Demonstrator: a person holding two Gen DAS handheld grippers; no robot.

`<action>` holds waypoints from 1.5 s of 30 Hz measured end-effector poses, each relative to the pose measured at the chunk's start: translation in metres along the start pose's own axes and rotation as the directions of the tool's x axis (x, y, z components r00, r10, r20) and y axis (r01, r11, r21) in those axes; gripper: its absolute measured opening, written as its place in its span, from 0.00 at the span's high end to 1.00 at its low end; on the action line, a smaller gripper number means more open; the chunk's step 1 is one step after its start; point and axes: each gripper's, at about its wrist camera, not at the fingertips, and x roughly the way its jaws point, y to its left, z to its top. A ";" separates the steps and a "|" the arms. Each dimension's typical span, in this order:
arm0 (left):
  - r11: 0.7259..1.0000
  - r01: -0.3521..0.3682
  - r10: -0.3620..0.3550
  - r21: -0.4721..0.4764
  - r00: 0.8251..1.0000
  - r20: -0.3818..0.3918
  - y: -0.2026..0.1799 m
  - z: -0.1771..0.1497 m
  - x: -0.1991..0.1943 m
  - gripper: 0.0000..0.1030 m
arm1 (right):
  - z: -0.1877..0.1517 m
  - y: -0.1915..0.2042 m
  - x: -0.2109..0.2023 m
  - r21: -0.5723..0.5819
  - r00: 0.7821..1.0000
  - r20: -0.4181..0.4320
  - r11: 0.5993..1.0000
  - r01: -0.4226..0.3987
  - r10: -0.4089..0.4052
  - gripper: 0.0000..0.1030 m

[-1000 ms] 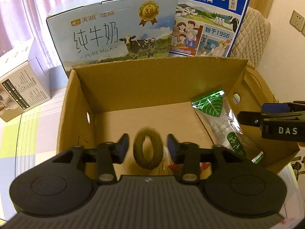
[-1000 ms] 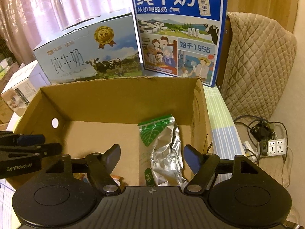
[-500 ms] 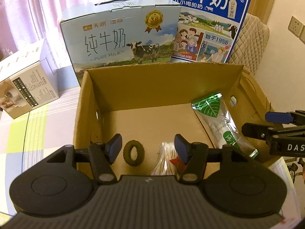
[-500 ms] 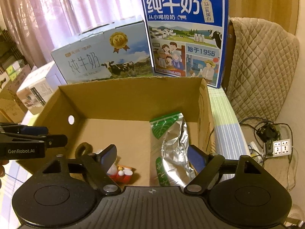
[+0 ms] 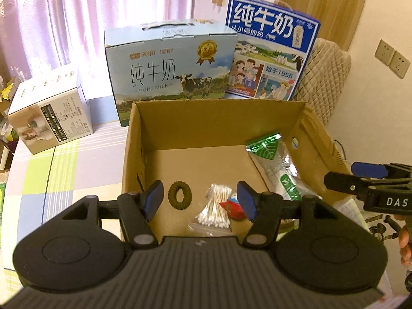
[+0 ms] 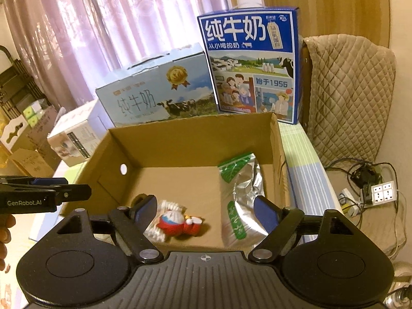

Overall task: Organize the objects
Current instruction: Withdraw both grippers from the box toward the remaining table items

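An open cardboard box stands on the table. In it lie a brown ring-shaped hair tie, a bag of cotton swabs, a small red and white toy and a silver and green foil pouch. My left gripper is open and empty, above the box's near edge. My right gripper is open and empty, above the near edge too. Each gripper shows at the side of the other's view.
Behind the box stand a light blue milk carton case and a dark blue one. A white box sits at the left. A quilted chair and a power strip are at the right.
The hair tie left my left gripper and now lies on the box floor. Both grippers have pulled back and up from the box; the left jaws have opened wider.
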 end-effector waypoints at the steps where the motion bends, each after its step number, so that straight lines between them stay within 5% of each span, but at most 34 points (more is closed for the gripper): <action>1: 1.000 0.002 -0.002 -0.004 1.000 0.007 0.001 -0.002 -0.006 0.42 | -0.002 0.001 -0.004 0.002 1.000 0.002 1.000 -0.002 0.002 0.23; 17: 0.999 -0.009 0.008 -0.054 1.000 -0.010 0.031 -0.073 -0.064 0.41 | -0.068 0.018 -0.045 0.055 0.998 -0.051 0.998 -0.023 0.025 0.22; 30: 0.995 -0.048 0.029 -0.091 0.981 -0.191 0.056 -0.160 -0.053 0.41 | -0.129 0.019 -0.046 0.108 0.985 -0.170 0.994 0.018 0.000 0.22; 45: 0.998 -0.013 -0.003 -0.066 0.970 -0.244 0.036 -0.183 -0.037 0.42 | -0.159 0.020 -0.042 0.150 0.971 -0.239 0.988 0.026 0.010 0.22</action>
